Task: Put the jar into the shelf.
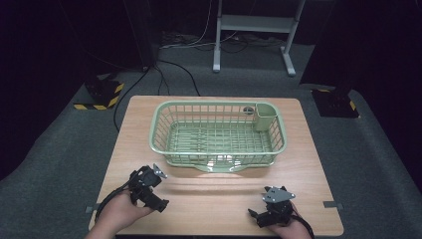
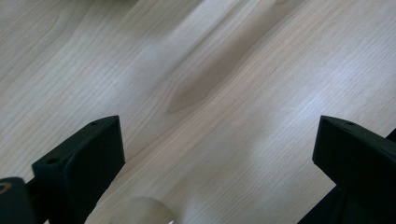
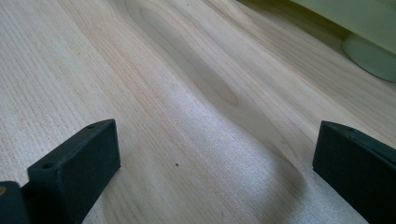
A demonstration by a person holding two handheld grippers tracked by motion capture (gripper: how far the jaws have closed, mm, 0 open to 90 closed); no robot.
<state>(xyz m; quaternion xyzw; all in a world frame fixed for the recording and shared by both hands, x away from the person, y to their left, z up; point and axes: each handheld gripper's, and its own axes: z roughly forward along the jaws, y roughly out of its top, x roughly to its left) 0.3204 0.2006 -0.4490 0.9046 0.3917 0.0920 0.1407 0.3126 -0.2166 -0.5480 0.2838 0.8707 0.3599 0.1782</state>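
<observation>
High view: the green basket (image 1: pixel 164 130) sits beyond both grippers, left gripper (image 1: pixel 149 185) and right gripper (image 1: pixel 274 204), jaws spread wide, empty.

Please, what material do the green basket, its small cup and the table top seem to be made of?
The pale green lattice basket looks like moulded plastic: uniform colour, rounded bars, soft sheen. The small solid-walled green cup in its far right corner seems the same plastic, matte. The light brown table top shows wood grain with smooth, slightly glossy reflections, so probably laminate or varnished wood; I cannot tell which.

Pale green basket (image 1: pixel 164 130), light wood-grain table (image 1: pixel 308 164), black grippers.
</observation>
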